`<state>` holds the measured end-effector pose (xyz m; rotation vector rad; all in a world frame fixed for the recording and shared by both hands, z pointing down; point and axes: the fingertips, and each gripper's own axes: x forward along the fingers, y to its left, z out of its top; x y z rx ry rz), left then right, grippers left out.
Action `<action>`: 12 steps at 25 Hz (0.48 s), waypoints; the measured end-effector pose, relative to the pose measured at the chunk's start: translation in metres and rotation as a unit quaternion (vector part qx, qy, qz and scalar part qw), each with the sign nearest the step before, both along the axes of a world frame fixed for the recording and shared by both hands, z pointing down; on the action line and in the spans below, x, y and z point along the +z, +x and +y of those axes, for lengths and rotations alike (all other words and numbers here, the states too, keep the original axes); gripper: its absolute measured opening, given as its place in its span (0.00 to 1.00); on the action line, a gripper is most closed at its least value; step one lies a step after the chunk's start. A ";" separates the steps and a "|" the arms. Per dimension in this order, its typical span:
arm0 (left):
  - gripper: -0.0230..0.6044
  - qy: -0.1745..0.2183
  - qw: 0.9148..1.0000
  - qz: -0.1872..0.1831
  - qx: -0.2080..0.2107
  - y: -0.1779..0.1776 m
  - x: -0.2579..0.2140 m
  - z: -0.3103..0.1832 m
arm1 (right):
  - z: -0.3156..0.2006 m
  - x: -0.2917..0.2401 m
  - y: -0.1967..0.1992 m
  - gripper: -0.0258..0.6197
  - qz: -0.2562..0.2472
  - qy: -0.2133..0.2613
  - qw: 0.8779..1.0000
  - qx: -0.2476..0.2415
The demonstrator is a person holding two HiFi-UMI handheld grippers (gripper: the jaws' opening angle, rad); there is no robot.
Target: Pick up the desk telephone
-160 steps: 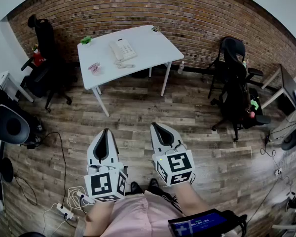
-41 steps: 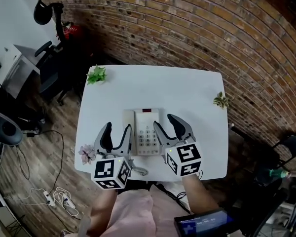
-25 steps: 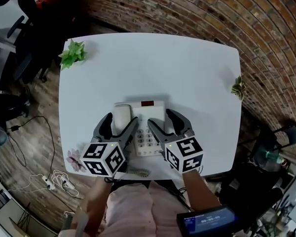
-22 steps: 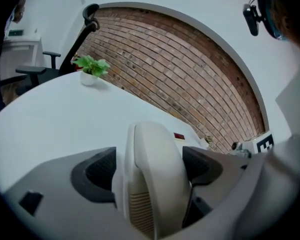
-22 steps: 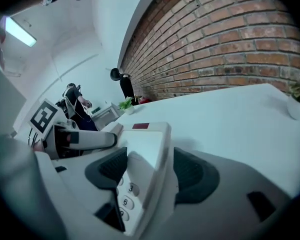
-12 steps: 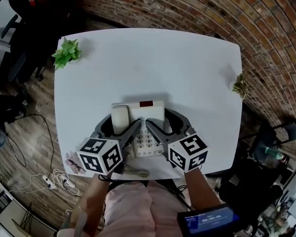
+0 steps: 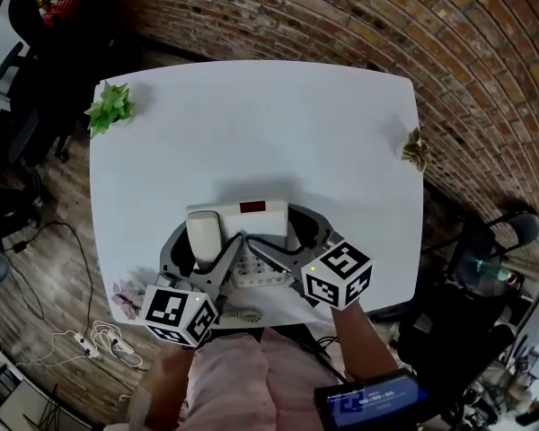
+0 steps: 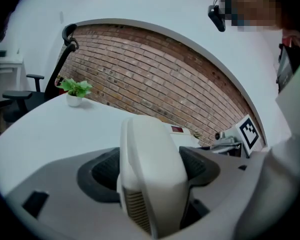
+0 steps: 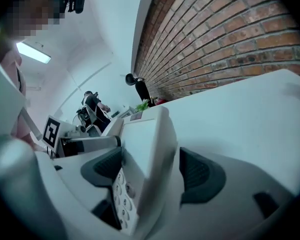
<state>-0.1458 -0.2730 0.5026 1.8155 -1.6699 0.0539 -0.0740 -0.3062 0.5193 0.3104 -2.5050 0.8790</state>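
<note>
The left gripper point(image 7: 203, 242) has advanced from the table's point(image 7: 251, 115) near edge to straddle the handset point(image 7: 201, 230), its jaws just closing onto it. The right gripper point(image 7: 289, 238) now brackets the telephone's point(image 7: 256, 208) right side, its jaws just reopened and the pads clear.

Between the left gripper's point(image 8: 151, 166) grey fingers point(image 8: 55, 184), whose jaws have just been closing, black ribbed pads point(image 8: 105, 171) flank a cream-white handset point(image 8: 147, 139). Between the right gripper's point(image 9: 150, 169) fingers, jaws just opened wider, the telephone point(image 9: 140, 134) is the same off-white, its keys pale grey. Beyond the fingertips are a white table point(image 7: 251, 124), a red-brown brick wall point(image 7: 341, 16) and a green plant point(image 7: 108, 108). Behind the fingers are cubes point(image 7: 337, 275) patterned in black-and-white squares.
</note>
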 end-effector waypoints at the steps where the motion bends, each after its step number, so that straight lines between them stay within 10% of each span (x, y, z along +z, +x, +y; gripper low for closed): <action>1: 0.62 0.006 1.000 -0.002 -0.002 0.001 -0.002 0.001 | 0.003 0.000 -0.002 0.62 -0.002 0.000 1.000 -0.006; 12: 0.65 0.050 0.998 -0.004 0.033 0.011 -0.011 0.011 | 0.017 -0.001 -0.004 0.55 -0.069 -0.069 0.995 -0.027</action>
